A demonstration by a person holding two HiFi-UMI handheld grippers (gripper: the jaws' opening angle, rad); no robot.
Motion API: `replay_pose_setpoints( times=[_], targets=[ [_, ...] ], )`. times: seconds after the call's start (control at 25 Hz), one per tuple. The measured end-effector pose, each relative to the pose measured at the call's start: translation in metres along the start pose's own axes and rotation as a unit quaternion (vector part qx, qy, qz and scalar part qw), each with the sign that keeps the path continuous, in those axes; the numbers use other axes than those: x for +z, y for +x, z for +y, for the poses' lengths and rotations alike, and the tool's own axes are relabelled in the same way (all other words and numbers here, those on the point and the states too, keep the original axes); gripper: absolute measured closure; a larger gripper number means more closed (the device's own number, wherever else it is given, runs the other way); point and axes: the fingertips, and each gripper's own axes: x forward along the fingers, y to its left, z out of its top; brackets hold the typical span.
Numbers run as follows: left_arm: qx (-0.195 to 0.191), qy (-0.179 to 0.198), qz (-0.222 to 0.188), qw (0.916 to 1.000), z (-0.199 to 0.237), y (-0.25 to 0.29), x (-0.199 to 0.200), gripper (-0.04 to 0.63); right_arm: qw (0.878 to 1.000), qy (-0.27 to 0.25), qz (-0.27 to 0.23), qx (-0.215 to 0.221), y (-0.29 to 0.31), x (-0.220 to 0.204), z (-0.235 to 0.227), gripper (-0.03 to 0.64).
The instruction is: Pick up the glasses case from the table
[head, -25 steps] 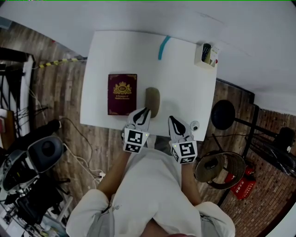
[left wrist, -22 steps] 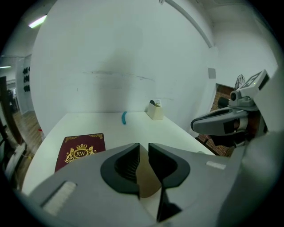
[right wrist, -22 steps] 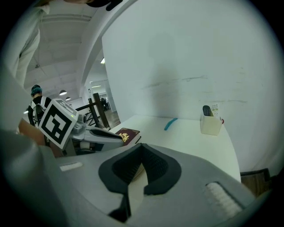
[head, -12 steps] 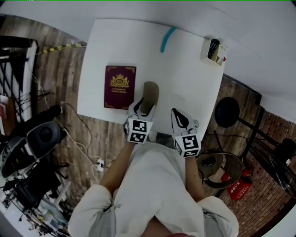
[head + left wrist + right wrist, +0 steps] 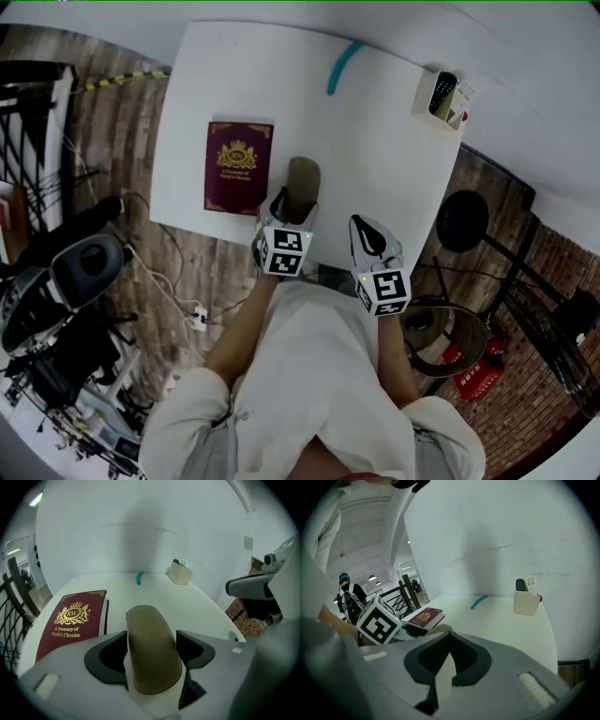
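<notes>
A white bench [image 5: 375,141] stood against a pale wall, with wood-plank floor on either side. The olive-brown glasses case [image 5: 302,183] lay lengthwise near the bench's front edge, its rounded far end pointing toward the wall. Its near end sat between the jaws of the left hand-held gripper [image 5: 292,208]. In the left gripper view, both dark pads pressed against the sides of the case [image 5: 152,648], pinching it. Whether it had left the surface could not be told.

Just to the left of the case lay a maroon book [image 5: 238,167] with a gold crest on its cover, flat and close beside the case without touching it.

The right hand-held gripper [image 5: 368,239] hovered at the bench's front edge, to the right of the case and apart from it. In its own view its jaws [image 5: 447,660] were pressed together with nothing between them.

Farther back, a teal strip [image 5: 344,66] lay near the wall. A small white box [image 5: 442,98] holding a remote stood at the far right corner.
</notes>
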Motion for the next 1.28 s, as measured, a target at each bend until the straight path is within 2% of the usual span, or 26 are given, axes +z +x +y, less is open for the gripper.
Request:
replay_pose_setpoints(
  times=[0.36,0.52,1.28],
  targets=[
    [0.005,-0.012,0.033,0.9994,-0.001,0.013,-0.014,0.192,1.000,0.005,0.006,-0.003,-0.001,-0.003,-0.008,0.612],
    [0.001,-0.018,0.035,0.9992,-0.003,0.021,-0.016,0.161,1.000,0.006,0.007,-0.004,0.000,-0.004,-0.008,0.612],
    [-0.037,-0.007,0.033,0.9988,-0.013,0.032,-0.018,0.190,1.000,0.010,-0.002,-0.024,-0.009,-0.004,-0.004,0.612]
  ],
)
